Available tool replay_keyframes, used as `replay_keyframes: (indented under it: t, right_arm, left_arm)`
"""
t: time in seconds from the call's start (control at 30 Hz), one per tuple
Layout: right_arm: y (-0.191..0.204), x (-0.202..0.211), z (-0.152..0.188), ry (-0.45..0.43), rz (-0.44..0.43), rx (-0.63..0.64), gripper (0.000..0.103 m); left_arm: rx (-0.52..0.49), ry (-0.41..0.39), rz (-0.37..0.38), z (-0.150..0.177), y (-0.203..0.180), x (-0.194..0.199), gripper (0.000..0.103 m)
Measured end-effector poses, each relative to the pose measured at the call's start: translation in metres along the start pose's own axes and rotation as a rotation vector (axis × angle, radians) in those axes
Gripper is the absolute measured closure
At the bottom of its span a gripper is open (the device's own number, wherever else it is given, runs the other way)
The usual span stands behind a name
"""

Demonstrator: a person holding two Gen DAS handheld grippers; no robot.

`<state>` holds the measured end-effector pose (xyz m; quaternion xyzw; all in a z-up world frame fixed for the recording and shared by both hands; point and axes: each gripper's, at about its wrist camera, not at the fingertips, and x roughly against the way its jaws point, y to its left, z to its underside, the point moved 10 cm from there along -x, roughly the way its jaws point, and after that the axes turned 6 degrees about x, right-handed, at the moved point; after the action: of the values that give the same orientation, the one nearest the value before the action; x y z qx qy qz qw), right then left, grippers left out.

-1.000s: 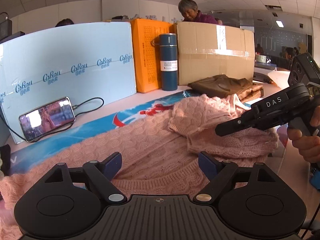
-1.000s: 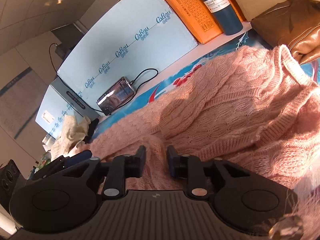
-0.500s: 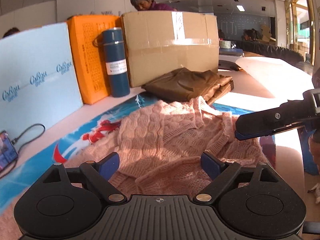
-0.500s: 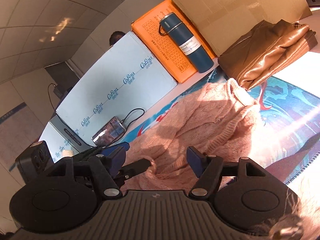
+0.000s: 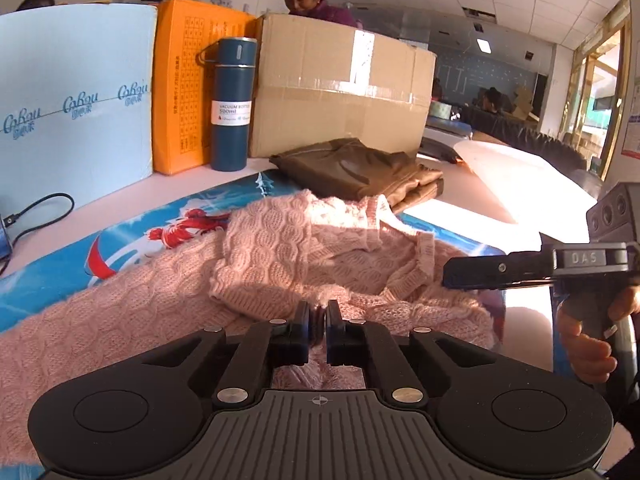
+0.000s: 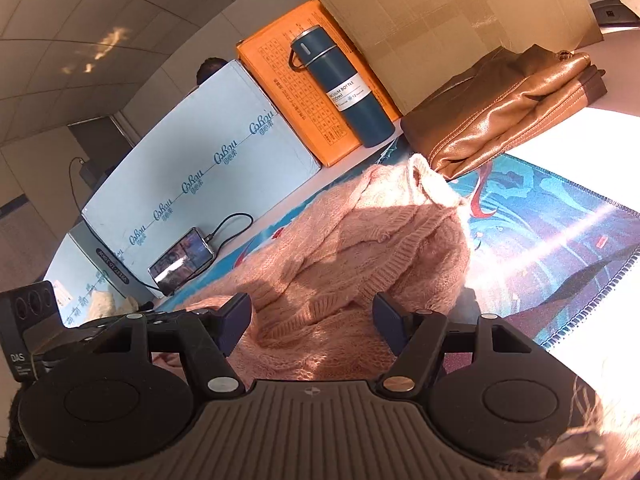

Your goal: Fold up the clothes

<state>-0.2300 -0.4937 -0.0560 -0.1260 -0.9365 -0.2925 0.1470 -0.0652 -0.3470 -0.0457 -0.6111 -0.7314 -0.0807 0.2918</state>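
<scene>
The pink cable-knit sweater [image 5: 168, 304] lies bunched on the printed mat [image 6: 552, 248] over the bench, its length running left from the heap. The left hand-held gripper [image 5: 317, 322] pinches a near fold; the right hand-held gripper [image 6: 312, 320] hovers spread just above the heap's right end, nearer the loose hem.

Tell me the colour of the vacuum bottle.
Dark teal-blue vacuum bottle with a white label; clearest in the left wrist view.
</scene>
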Motion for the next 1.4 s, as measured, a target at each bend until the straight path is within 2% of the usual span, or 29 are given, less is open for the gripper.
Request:
replay_keyframes:
  t: [0.1, 0.2, 0.33, 0.43, 0.5, 0.6, 0.7, 0.77, 0.87, 0.9, 0.97, 1.03, 1.13, 1.2, 1.33, 1.4]
  right_arm:
    - [0.008, 0.004, -0.004, -0.029, -0.029, 0.029, 0.037]
    - [0.031, 0.005, -0.006, -0.039, -0.132, 0.05, 0.037]
    - [0.057, -0.004, 0.0, 0.003, -0.247, 0.044, 0.037]
    - [0.064, -0.012, 0.006, 0.043, -0.285, 0.022, 0.037]
    - [0.06, -0.018, 0.013, 0.073, -0.247, 0.031, 0.037]
    - [0.054, -0.026, 0.022, 0.116, -0.192, 0.044, 0.037]
    - [0.052, -0.025, 0.027, 0.111, -0.193, 0.061, 0.037]
    - [0.051, -0.025, 0.027, 0.111, -0.196, 0.053, 0.037]
    - [0.049, -0.024, 0.028, 0.105, -0.207, 0.044, 0.037]
    - [0.048, -0.024, 0.028, 0.101, -0.212, 0.044, 0.037]
    - [0.048, -0.023, 0.028, 0.093, -0.22, 0.045, 0.037]
    - [0.048, -0.021, 0.027, 0.082, -0.226, 0.043, 0.037]
    - [0.052, -0.009, 0.016, 0.029, -0.23, 0.06, 0.032]
    - [0.054, 0.006, 0.004, -0.037, -0.207, 0.126, 0.021]
    - [0.048, 0.024, -0.008, -0.114, -0.057, 0.3, 0.01]
    - [0.041, 0.028, -0.008, -0.123, 0.019, 0.382, 0.001]
  left_arm:
    - [0.032, 0.013, -0.062, 0.008, 0.009, 0.007, 0.097]
    - [0.072, 0.045, -0.096, 0.02, 0.018, -0.001, 0.096]
    - [0.083, 0.044, -0.148, 0.024, 0.03, -0.01, 0.092]
    - [0.078, 0.037, -0.156, 0.024, 0.03, -0.012, 0.091]
    - [0.061, 0.036, -0.174, 0.025, 0.03, -0.012, 0.088]
    - [0.039, 0.014, -0.211, 0.023, 0.032, -0.009, 0.07]
    - [0.034, -0.019, -0.214, 0.015, 0.031, -0.007, 0.054]
    - [0.017, -0.03, -0.219, 0.011, 0.029, -0.009, 0.051]
    - [-0.034, 0.02, -0.314, 0.015, 0.039, -0.023, 0.048]
    - [-0.043, 0.028, -0.333, 0.016, 0.042, -0.024, 0.045]
    - [-0.058, 0.029, -0.354, 0.017, 0.045, -0.023, 0.034]
    - [-0.068, 0.016, -0.357, 0.016, 0.044, -0.019, 0.034]
    - [-0.101, -0.038, -0.343, 0.01, 0.038, 0.0, 0.033]
    - [-0.13, -0.088, -0.342, 0.005, 0.034, 0.018, 0.026]
    - [-0.19, -0.184, -0.357, -0.001, 0.028, 0.055, 0.016]
    - [-0.221, -0.21, -0.354, 0.0, 0.025, 0.068, 0.011]
